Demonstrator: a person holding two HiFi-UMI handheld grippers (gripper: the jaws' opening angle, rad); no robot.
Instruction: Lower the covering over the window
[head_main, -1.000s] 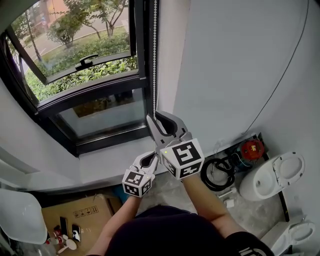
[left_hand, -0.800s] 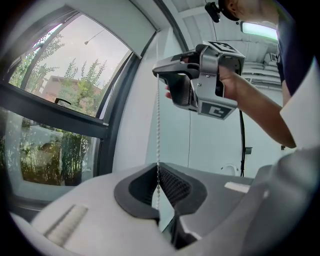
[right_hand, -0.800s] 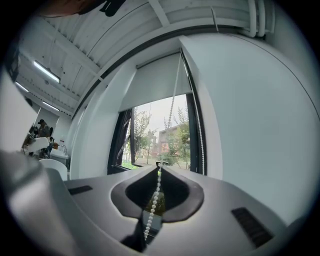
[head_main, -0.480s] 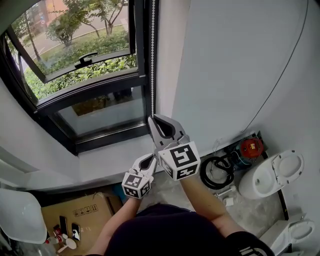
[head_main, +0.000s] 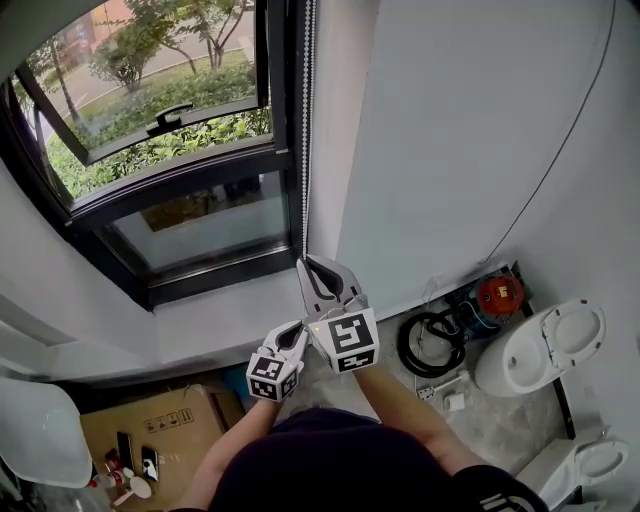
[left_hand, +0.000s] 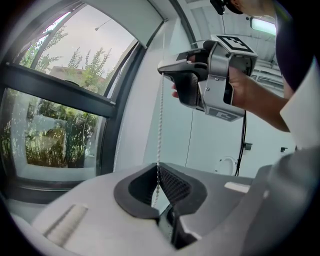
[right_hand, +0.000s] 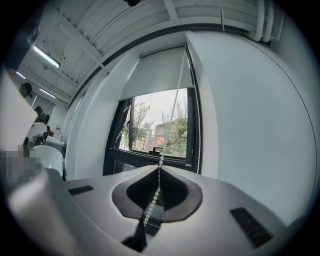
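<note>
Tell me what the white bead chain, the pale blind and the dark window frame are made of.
The white bead chain: small glossy round beads, probably plastic. The pale roller blind: flat, matte, likely coated fabric. The dark window frame: smooth black straight profiles, apparently painted metal, possibly plastic.

The bead chain (head_main: 305, 120) is a string of small white beads, smooth and faintly glossy, like plastic. The left claw (head_main: 297, 330) and right claw (head_main: 320, 270) are matt grey plastic. The left one's black pads (left_hand: 172, 186) carry a fine mesh texture. The window frame (head_main: 200, 195) looks like dark matt metal, and its glass (head_main: 200, 228) is shiny and reflective. The blind (right_hand: 157, 72) is pale matt cloth. The wall (head_main: 460, 130) is smooth matt white. The toilet (head_main: 545, 345) is glossy white, and the box (head_main: 160, 430) is plain brown cardboard.
</note>
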